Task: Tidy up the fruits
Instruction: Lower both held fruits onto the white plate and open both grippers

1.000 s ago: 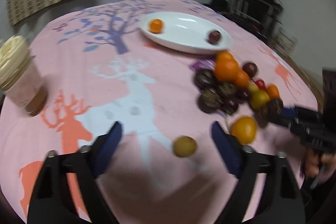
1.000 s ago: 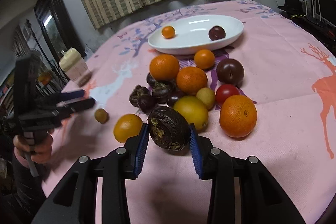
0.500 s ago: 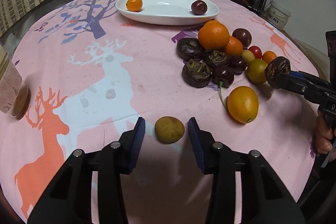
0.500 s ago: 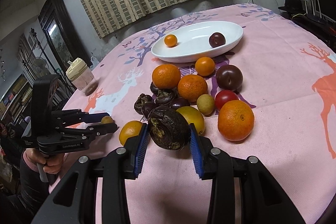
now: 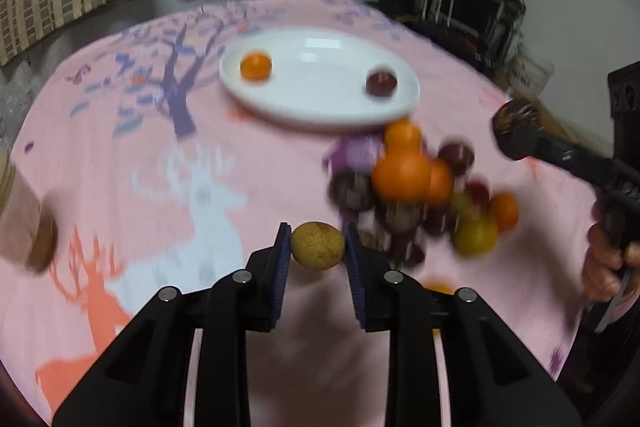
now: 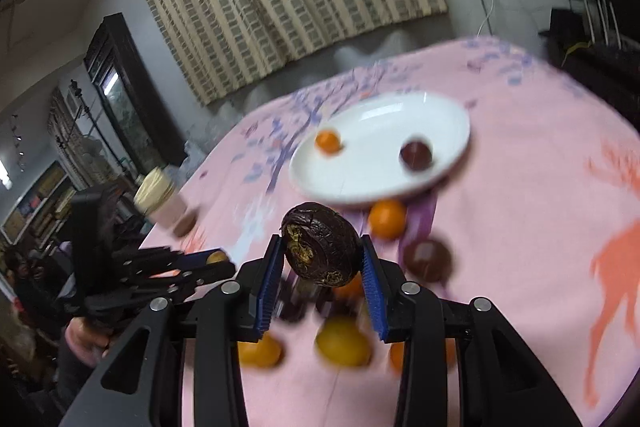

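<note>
My left gripper (image 5: pixel 317 247) is shut on a small tan round fruit (image 5: pixel 317 245), held just above the pink cloth. My right gripper (image 6: pixel 320 254) is shut on a dark wrinkled fruit (image 6: pixel 319 249) and carries it above the fruit pile. That same dark fruit (image 5: pixel 514 125) shows at the right of the left wrist view, raised off the table. A white oval plate (image 5: pixel 320 103) lies beyond, holding a small orange fruit (image 5: pixel 256 66) and a dark red plum (image 5: pixel 381 85). The plate (image 6: pixel 384 179) also appears ahead in the right wrist view.
A pile of oranges, dark fruits and yellow ones (image 5: pixel 404 179) sits right of the centre on the pink deer-print tablecloth (image 5: pixel 140 163). A lidded cup (image 6: pixel 160 199) stands near the left table edge. Curtains and dark furniture ring the table. A hand (image 5: pixel 608 259) grips the right tool.
My left gripper has shut on the tan fruit and lifted it slightly. My right gripper has risen with the dark fruit, away from the pile and toward the plate.
</note>
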The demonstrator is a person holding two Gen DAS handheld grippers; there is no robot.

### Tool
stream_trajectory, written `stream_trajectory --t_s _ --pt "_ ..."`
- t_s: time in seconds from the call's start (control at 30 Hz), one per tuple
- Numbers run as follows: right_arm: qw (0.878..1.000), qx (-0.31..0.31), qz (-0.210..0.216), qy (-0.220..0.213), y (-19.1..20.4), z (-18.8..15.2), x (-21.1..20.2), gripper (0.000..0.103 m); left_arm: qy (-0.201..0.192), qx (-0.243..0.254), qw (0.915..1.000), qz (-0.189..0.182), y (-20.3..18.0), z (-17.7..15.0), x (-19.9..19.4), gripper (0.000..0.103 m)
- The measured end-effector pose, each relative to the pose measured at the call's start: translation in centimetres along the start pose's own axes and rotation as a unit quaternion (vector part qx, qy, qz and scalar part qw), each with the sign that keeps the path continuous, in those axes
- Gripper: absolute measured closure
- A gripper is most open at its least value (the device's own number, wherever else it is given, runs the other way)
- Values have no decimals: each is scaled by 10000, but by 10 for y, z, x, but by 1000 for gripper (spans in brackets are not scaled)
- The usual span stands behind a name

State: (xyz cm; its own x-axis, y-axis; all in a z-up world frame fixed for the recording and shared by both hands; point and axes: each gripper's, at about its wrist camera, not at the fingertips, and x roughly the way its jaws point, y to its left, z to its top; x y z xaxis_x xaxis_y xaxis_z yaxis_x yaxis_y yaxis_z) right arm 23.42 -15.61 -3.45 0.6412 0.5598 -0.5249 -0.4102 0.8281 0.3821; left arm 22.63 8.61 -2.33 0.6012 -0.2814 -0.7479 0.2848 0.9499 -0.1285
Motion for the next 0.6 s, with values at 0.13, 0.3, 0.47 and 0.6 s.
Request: stream_trajectory --t_s 0.13,0.3,0.47,0.6 --pt "9986 -164 -381 322 -13 49 57 64 -301 -189 9991 245 -3 59 20 77" --pt "9915 -371 -817 946 -24 68 121 64 -19 -472 9985 292 0 100 76 77" --pt "9896 -431 -773 1131 -31 66 130 63 245 -540 9969 523 7 113 114 76" --pt "9903 -579 -750 1015 -26 66 125 49 253 -659 9946 765 9 112 114 35"
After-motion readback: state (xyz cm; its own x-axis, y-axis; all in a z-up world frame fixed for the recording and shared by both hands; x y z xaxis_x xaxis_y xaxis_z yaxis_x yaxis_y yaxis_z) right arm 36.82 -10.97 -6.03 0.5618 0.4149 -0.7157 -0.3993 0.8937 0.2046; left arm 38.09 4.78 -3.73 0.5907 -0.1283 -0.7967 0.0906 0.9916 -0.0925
